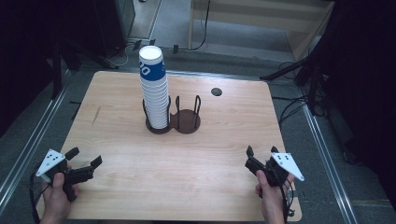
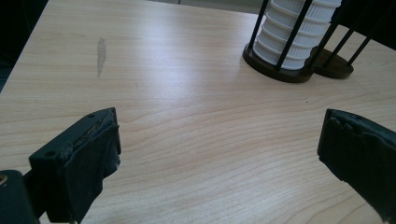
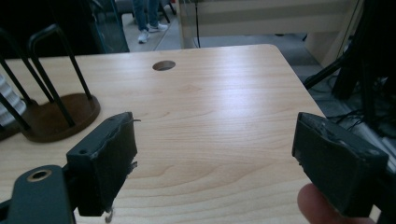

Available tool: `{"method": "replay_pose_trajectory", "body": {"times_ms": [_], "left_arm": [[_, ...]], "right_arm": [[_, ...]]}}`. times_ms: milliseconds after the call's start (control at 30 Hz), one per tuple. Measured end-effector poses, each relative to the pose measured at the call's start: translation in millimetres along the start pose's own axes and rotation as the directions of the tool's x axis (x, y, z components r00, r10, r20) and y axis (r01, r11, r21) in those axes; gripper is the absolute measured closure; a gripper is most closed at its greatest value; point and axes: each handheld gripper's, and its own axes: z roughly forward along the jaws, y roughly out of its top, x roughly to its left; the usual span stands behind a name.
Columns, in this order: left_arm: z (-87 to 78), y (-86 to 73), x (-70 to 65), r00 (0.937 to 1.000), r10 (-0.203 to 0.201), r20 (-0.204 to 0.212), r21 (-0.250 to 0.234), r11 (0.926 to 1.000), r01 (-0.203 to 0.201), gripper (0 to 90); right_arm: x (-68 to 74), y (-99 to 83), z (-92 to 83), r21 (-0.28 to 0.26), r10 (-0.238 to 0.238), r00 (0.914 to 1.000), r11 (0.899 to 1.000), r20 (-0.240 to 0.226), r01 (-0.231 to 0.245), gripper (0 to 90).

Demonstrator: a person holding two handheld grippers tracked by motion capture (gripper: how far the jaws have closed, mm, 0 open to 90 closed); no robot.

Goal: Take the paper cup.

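Note:
A tall stack of white paper cups [image 1: 154, 91], the top one with a blue band, stands in the left ring of a dark two-ring cup holder [image 1: 186, 120] at the table's middle. The right ring is bare. The left gripper view has the stack [image 2: 294, 32] at its upper right, and the right gripper view has the holder [image 3: 56, 109] at its left. My left gripper [image 1: 85, 157] rests open at the table's front left corner. My right gripper [image 1: 261, 151] is open near the front right edge. Nothing lies between either pair of jaws.
The wooden table [image 1: 116, 140] has a round cable hole [image 1: 216, 91] at its back right and a grey scuff [image 2: 101, 53] at the left. Dark stands, cables and a wooden bench surround the table. A person's legs [image 3: 145, 14] stand beyond the far edge.

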Motion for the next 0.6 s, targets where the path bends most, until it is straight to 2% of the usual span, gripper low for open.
{"method": "replay_pose_trajectory", "body": {"times_ms": [67, 133, 167, 200, 400, 467, 533, 600], "left_arm": [[1.1, 0.2, -0.9, 1.0, 0.004, -0.005, 0.002, 1.0, -0.004, 0.3], [1.3, 0.0, -1.3, 1.0, 0.008, -0.006, 0.005, 1.0, -0.008, 0.2], [1.5, -0.4, -2.2, 0.9998, 0.018, -0.01, 0.012, 0.9998, -0.018, 0.3], [1.5, -0.6, -2.5, 0.9997, 0.021, -0.011, 0.011, 0.9997, -0.02, 0.3], [0.6, -1.1, -1.9, 0.9999, 0.014, 0.0, -0.002, 0.9999, -0.014, 0.2], [0.7, -0.8, -1.3, 0.9999, 0.011, -0.001, -0.002, 0.9999, -0.011, 0.2], [1.0, -0.8, -1.4, 1.0, 0.01, -0.002, -0.004, 0.9999, -0.01, 0.2], [1.0, -1.0, -1.8, 0.9999, 0.012, 0.0, -0.004, 0.9999, -0.012, 0.2]], "right_arm": [[9.9, 1.8, 4.4, 0.012, -0.046, 0.9987, 0.999, -0.021, 0.046, 13.2], [13.1, 2.7, 5.8, 0.015, -0.056, 0.9981, 0.998, -0.026, 0.056, 13.5], [22.1, 6.3, 9.0, 0.01, -0.076, 0.9959, 0.997, -0.05, 0.076, 13.3], [25.7, 8.3, 10.4, 0.012, -0.08, 0.9954, 0.997, -0.053, 0.081, 13.2], [40.5, 18.3, 18.5, 0.019, -0.035, 0.9951, 0.999, -0.093, 0.037, 12.8], [47.0, 19.9, 20.2, 0.021, -0.046, 0.9955, 0.999, -0.082, 0.048, 12.9], [52.0, 20.8, 22.1, 0.025, -0.054, 0.9944, 0.998, -0.091, 0.057, 12.7], [55.8, 21.6, 23.8, 0.031, -0.037, 0.9932, 0.999, -0.11, 0.041, 12.6]]}}
